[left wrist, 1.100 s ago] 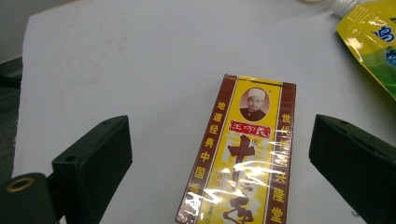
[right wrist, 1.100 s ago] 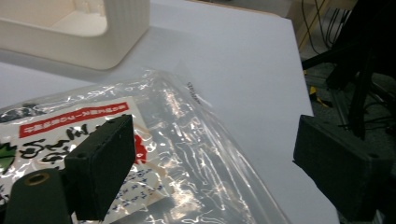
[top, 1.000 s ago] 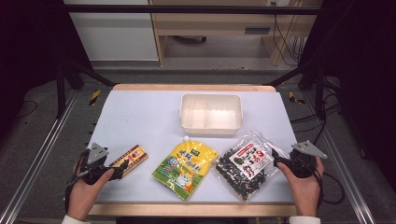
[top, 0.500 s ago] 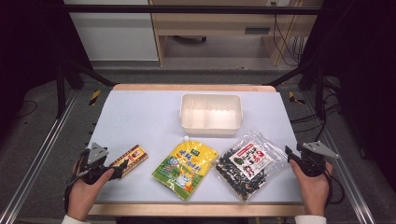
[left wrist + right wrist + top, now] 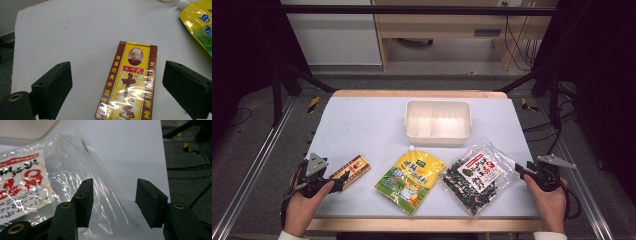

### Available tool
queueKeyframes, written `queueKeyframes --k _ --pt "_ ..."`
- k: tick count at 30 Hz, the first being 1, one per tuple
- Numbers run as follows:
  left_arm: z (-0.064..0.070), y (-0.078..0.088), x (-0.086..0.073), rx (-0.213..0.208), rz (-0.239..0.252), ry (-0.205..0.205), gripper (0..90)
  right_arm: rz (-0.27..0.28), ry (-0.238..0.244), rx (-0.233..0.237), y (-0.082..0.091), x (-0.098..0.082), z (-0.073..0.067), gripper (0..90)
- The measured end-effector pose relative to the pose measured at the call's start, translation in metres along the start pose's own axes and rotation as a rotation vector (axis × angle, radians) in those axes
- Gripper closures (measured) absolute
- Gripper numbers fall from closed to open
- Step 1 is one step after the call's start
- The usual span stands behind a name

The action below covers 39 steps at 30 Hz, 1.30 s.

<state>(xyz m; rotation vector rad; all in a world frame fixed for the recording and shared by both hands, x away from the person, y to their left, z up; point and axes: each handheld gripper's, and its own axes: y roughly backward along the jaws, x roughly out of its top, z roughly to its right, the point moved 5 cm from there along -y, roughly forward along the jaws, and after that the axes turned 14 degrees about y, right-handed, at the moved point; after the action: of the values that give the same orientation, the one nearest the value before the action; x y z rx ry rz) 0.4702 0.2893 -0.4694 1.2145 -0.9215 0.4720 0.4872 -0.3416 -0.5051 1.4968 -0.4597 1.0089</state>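
We are approaching the packets, none is lifted yet.
Our left gripper (image 5: 120,92) stands wide around the brown-yellow flat box (image 5: 130,85); our right gripper (image 5: 113,202), jaws just reopening and half apart, must advance onto the clear plastic seaweed bag (image 5: 37,187), whose near edge is cut off.

A white two-compartment tray (image 5: 438,121) sits at the far middle of my worktop (image 5: 362,125), which carries a pale cover with a wooden edge along the far side. A yellow spouted pouch (image 5: 410,180) lies flat at the near middle, cap toward the tray. Beyond the worktop, cables (image 5: 517,45) trail across the floor (image 5: 257,150).
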Motion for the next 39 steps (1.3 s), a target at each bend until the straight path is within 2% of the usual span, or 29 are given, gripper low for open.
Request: queueKeyframes --k 1,3,4,5,7,10,11,12,13,16,17,22,26,28,29,30,31,32,33,34,35,36,37,38,39 --pt "0.0 0.0 0.0 -0.001 0.0 0.0 8.8 -0.027 -0.01 0.017 -0.003 -0.004 0.0 47.7" --pt "0.0 0.0 0.0 -0.001 0.001 0.0 8.9 -0.025 -0.035 0.034 -0.004 -0.005 -0.001 49.4" --pt "0.0 0.0 0.0 -0.001 0.001 0.0 9.0 -0.025 -0.035 0.034 -0.004 -0.005 -0.001 49.4" --pt "0.0 0.0 0.0 -0.002 0.001 -0.001 9.1 -0.02 -0.033 0.052 -0.004 -0.006 -0.001 54.8" --pt "0.0 0.0 0.0 -0.002 0.001 -0.001 9.1 -0.017 -0.029 0.059 -0.004 -0.006 -0.003 57.2" --pt "0.001 0.0 0.0 0.0 -0.003 -0.006 9.7 -0.023 -0.006 0.055 -0.003 -0.006 -0.005 61.7" --pt "0.001 -0.001 0.0 0.001 -0.005 -0.01 9.9 -0.04 0.02 0.046 -0.003 -0.007 -0.006 69.5" --pt "0.001 -0.001 0.0 0.002 -0.004 -0.01 9.9 -0.04 0.02 0.046 -0.003 -0.007 -0.006 69.5" --pt "0.001 -0.001 0.0 0.002 -0.004 -0.01 10.0 -0.049 0.057 0.032 -0.002 -0.008 -0.007 74.8" --pt "0.002 -0.001 0.0 0.0 -0.006 -0.012 10.1 -0.051 0.074 0.035 -0.001 -0.009 -0.008 79.3" --pt "0.002 -0.001 0.0 -0.002 -0.006 -0.012 10.1 -0.049 0.094 0.041 0.0 -0.01 -0.009 85.4" --pt "0.001 0.0 -0.001 -0.001 -0.007 -0.01 10.1 -0.051 0.103 0.054 0.004 -0.01 -0.011 89.0" --pt "0.002 0.001 -0.003 -0.013 -0.014 -0.004 10.8 -0.041 0.105 0.058 0.018 -0.003 -0.011 89.5" --pt "0.005 0.001 -0.004 -0.036 -0.022 -0.009 11.0 -0.011 0.102 0.069 0.03 0.004 -0.011 89.6" --pt "0.007 0.002 -0.004 -0.044 -0.028 -0.011 11.9 0.017 0.099 0.092 0.046 0.014 -0.012 89.7" --pt "0.009 0.002 -0.003 -0.051 -0.026 -0.018 11.9 0.017 0.099 0.092 0.046 0.014 -0.012 89.7" --pt "0.016 0.003 -0.001 -0.062 -0.03 -0.043 13.2 0.051 0.114 0.11 0.061 0.028 -0.014 89.8" --pt "0.016 0.003 -0.001 -0.062 -0.03 -0.043 13.5 0.051 0.114 0.11 0.061 0.028 -0.014 89.8" --pt "0.023 0.005 0.005 -0.084 -0.023 -0.049 13.7 0.083 0.141 0.123 0.076 0.045 -0.016 89.9" --pt "0.023 0.005 0.005 -0.084 -0.023 -0.049 13.7 0.083 0.141 0.123 0.076 0.045 -0.016 89.9" --pt "0.03 0.008 0.011 -0.103 -0.019 -0.059 13.8 0.113 0.182 0.13 0.09 0.064 -0.021 89.9" --pt "0.03 0.008 0.011 -0.103 -0.019 -0.059 13.8 0.113 0.182 0.13 0.09 0.064 -0.021 89.9" --pt "0.036 0.012 0.018 -0.116 -0.015 -0.075 13.8 0.135 0.218 0.149 0.101 0.083 -0.028 89.9" --pt "0.036 0.012 0.018 -0.116 -0.015 -0.075 13.8 0.135 0.218 0.149 0.101 0.083 -0.028 89.9" --pt "0.038 0.014 0.021 -0.124 -0.011 -0.079 13.8 0.147 0.242 0.157 0.106 0.093 -0.031 90.0"
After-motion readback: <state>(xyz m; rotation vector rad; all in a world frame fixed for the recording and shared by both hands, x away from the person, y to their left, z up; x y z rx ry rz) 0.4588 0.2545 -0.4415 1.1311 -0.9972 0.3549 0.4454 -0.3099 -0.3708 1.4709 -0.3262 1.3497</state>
